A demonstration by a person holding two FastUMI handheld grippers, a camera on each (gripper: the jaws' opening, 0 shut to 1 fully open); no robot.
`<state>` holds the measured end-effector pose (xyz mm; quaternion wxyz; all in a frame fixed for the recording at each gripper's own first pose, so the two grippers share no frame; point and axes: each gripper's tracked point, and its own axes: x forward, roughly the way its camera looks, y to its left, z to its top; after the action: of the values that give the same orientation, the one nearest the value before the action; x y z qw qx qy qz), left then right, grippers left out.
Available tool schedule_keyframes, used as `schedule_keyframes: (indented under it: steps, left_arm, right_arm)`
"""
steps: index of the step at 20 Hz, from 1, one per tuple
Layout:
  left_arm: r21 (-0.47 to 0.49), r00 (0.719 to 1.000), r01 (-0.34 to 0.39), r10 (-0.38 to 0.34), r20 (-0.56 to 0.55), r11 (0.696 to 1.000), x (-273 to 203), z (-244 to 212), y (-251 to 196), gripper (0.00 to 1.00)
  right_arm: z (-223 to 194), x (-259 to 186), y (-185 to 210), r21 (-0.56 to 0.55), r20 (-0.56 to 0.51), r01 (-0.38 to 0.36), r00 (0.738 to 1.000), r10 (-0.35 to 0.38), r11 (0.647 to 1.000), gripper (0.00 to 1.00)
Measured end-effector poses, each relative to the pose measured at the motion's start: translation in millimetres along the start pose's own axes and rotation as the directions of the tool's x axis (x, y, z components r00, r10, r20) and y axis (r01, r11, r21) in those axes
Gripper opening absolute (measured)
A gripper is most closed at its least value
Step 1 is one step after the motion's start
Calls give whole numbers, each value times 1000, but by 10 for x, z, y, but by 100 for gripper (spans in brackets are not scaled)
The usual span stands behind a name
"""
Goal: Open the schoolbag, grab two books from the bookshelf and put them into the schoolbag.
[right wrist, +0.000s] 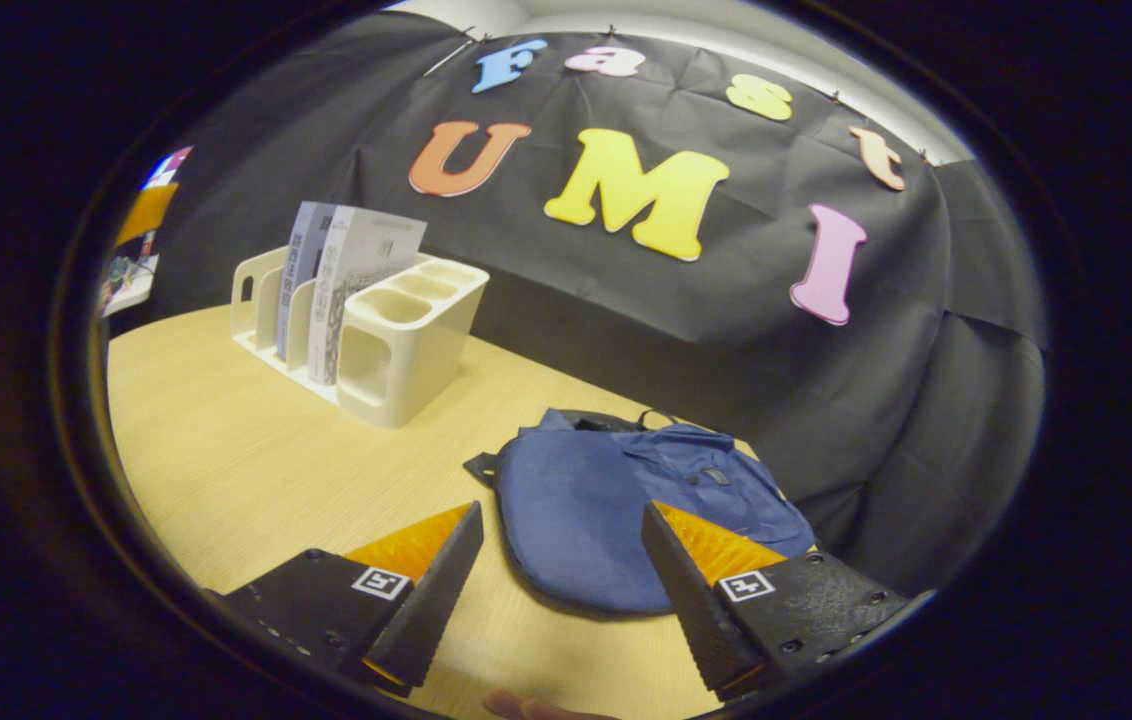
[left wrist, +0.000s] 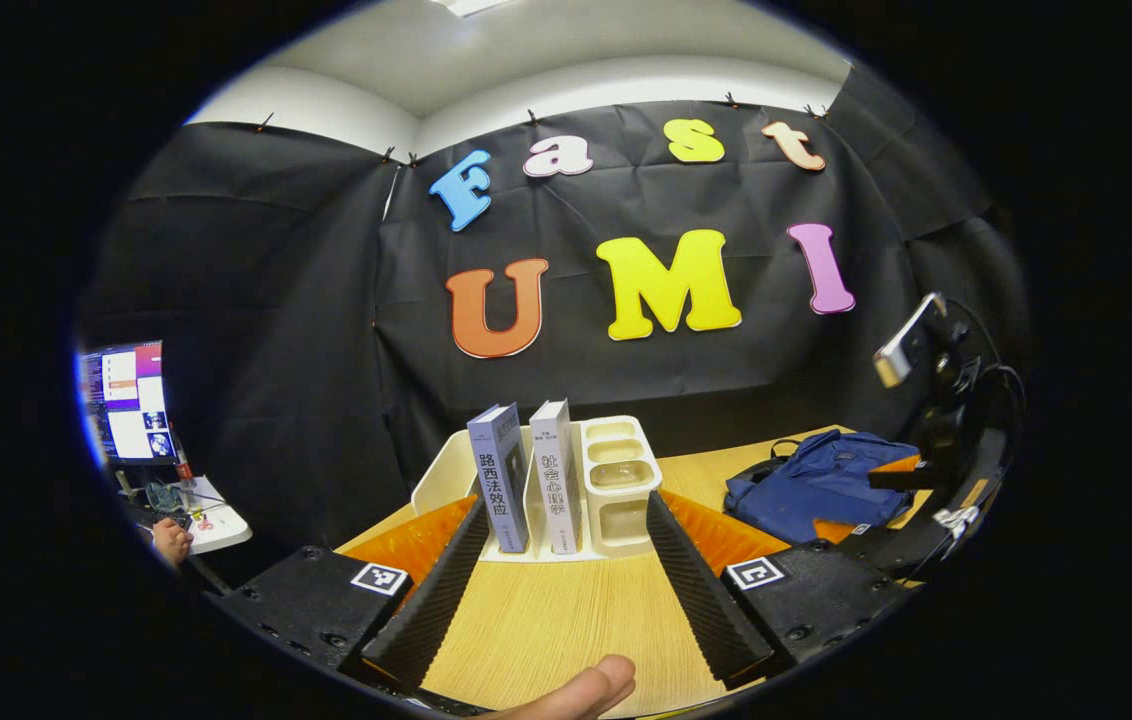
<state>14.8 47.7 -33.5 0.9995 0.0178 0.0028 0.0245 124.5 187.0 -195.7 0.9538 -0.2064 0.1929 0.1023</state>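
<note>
Left gripper view looks over a wooden counter, and from left to right it takes in a monitor on a side desk at nine o'clock, the cream bookshelf at the centre with two books standing upright in its slots, the purple-grey book and the pale grey book just beside it, then the blue schoolbag lying flat at three o'clock. The left hand-held gripper hangs released, jaws spread wide, aimed at the books but well short of them. At the far right, around three o'clock, the right hand-held gripper hovers by the bag. In the right gripper view the bookshelf sits at ten o'clock and the schoolbag lies just ahead of that gripper's spread, empty jaws. By my reading nothing is done yet: the bag looks closed, both books are still shelved. Opening the bag comes first. Nothing lies between shelf and bag, though the organiser cups beside the pale book may crowd a grasp.
</note>
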Motion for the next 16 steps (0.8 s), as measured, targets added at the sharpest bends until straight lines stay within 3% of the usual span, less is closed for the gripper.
schedule_keyframes:
  steps: [3, 5, 16]
  left_arm:
    - [-18, 999, -39, 39, -13, 999, 29, -34, 160, 99]
    - [-21, 998, -52, 52, -24, 998, 56, -77, 212, 99]
    - [-42, 998, -34, 31, -58, 999, 120, -189, 196, 99]
  right_arm:
    - [-122, 342, 122, -62, -77, 5, 997, -9, 998, 99]
    - [-197, 510, 176, -89, -126, 3, 992, -14, 996, 94]
    - [-295, 968, 88, -260, -201, 80, 970, -135, 962, 94]
